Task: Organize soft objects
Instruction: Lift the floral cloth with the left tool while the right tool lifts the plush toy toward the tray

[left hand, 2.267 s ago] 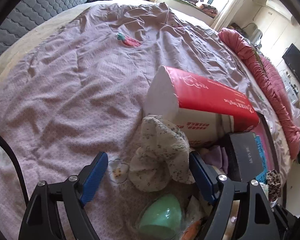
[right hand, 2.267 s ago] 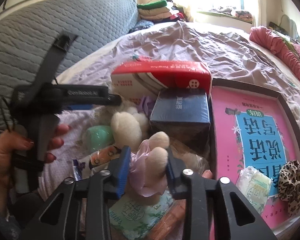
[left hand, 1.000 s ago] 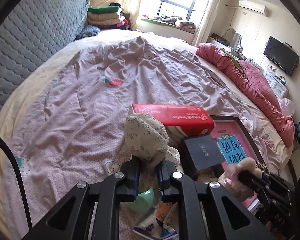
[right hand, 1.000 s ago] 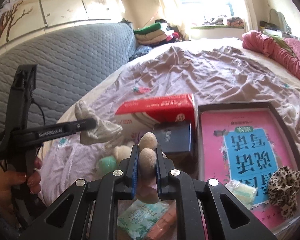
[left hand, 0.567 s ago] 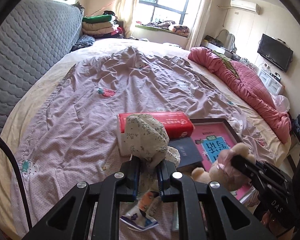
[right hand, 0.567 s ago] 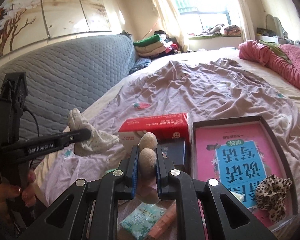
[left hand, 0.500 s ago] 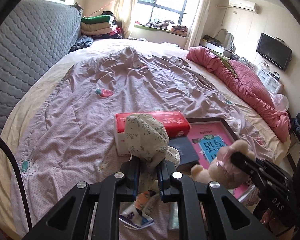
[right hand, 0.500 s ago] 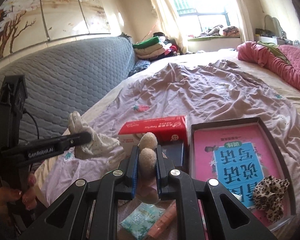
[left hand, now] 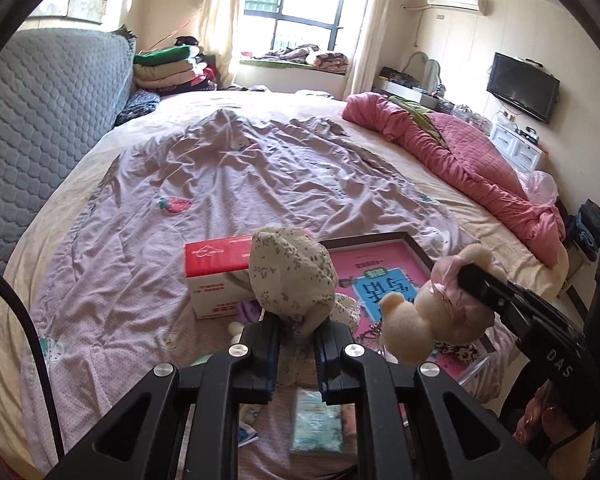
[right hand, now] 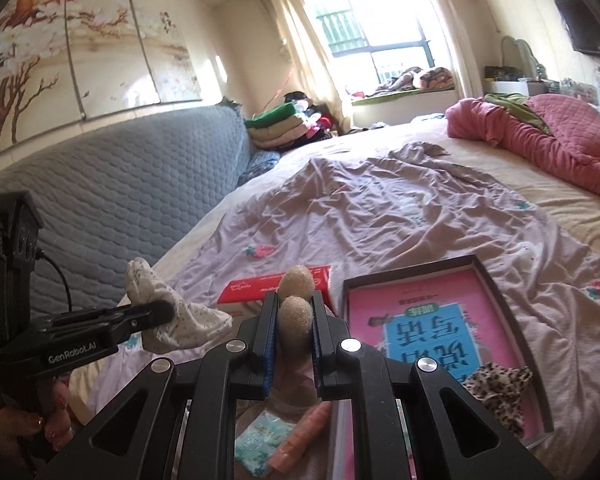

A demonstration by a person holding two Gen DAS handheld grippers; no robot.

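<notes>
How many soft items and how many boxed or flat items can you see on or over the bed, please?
Soft: 3, namely cloth, teddy, scrunchie.
Boxed or flat: 3, namely tissue box, book, green packet.
Total: 6

We see a fuzzy plush bear (left hand: 424,316) and a soft printed cloth bundle (left hand: 290,276). The bedspread (left hand: 220,184) is wrinkled matt fabric; the red tissue pack (left hand: 214,256) looks glossy plastic.
</notes>
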